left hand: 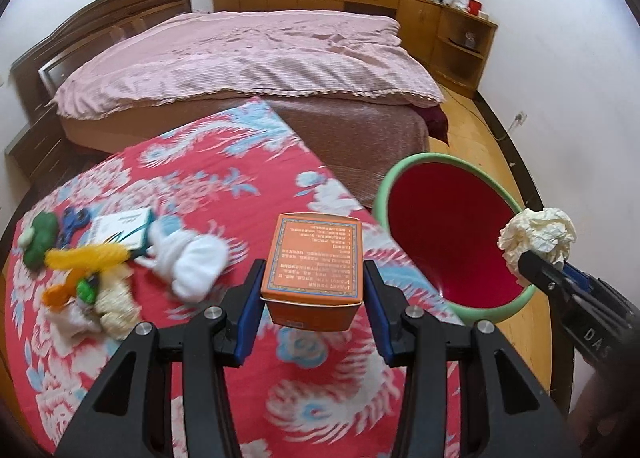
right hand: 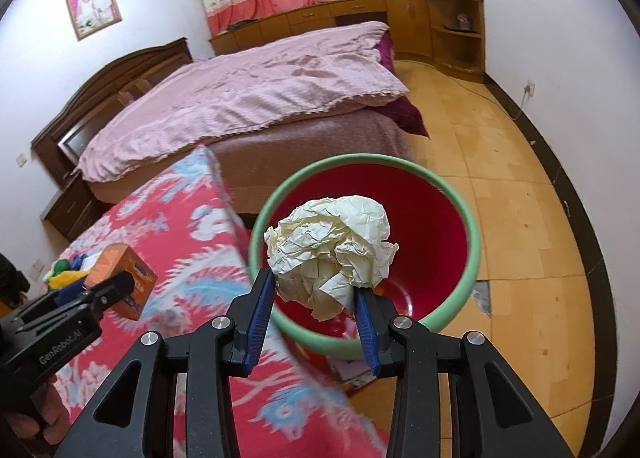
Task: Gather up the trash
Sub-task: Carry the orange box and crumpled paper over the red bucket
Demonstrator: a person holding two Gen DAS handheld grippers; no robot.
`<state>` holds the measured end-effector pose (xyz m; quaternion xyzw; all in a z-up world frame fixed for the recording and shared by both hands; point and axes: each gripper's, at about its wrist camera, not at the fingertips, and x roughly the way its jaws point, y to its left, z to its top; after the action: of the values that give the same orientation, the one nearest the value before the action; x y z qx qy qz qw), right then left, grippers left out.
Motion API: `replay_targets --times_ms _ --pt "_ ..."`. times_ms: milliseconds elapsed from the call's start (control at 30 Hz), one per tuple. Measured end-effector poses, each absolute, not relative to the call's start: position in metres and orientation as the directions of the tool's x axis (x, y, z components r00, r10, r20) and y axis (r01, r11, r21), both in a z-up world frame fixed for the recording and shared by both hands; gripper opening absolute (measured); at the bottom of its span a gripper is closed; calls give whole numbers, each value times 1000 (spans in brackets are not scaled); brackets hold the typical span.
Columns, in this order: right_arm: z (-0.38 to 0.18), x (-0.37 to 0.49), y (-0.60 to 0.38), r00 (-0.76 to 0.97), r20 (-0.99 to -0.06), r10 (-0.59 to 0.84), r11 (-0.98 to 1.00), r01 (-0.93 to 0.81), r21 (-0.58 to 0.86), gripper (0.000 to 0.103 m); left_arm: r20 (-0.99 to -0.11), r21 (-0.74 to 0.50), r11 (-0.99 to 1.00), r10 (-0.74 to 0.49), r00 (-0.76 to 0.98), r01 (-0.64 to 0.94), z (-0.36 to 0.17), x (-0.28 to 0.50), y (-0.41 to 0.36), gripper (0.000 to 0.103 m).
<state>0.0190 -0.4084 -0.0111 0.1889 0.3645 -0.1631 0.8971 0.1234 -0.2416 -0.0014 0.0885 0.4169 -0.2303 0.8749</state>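
My left gripper (left hand: 314,278) is shut on an orange cardboard box (left hand: 316,258), held above the red flowered cloth (left hand: 224,186) near its right edge. The same box (right hand: 120,270) shows at the left of the right wrist view. My right gripper (right hand: 316,294) is shut on a crumpled ball of cream paper (right hand: 336,250), which hangs over the mouth of a red bin with a green rim (right hand: 440,218). In the left wrist view the paper ball (left hand: 540,236) sits over the far right rim of the bin (left hand: 452,234).
A heap of items lies at the left of the cloth: a white cloth lump (left hand: 192,258), a small white and teal box (left hand: 124,228), a yellow piece (left hand: 88,256), a green toy (left hand: 40,238). A bed with a pink cover (left hand: 248,54) stands behind. Wooden floor (right hand: 520,218) lies right of the bin.
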Motion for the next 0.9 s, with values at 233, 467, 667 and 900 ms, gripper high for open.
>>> replay_targets --times_ms 233,467,667,900 --pt "-25 27 -433 643 -746 -174 866 460 195 40 -782 -7 859 -324 532 513 -8 133 -277 47" --pt "-41 34 -453 616 -769 -171 857 478 192 40 -799 2 846 -318 510 533 -19 140 -302 47" --pt "-49 40 -462 597 -784 -168 857 482 183 41 -810 2 838 -319 493 546 -26 144 -316 47" --pt "-58 46 -471 579 -799 -162 850 493 185 41 -816 6 832 -317 484 555 -32 148 -326 47"
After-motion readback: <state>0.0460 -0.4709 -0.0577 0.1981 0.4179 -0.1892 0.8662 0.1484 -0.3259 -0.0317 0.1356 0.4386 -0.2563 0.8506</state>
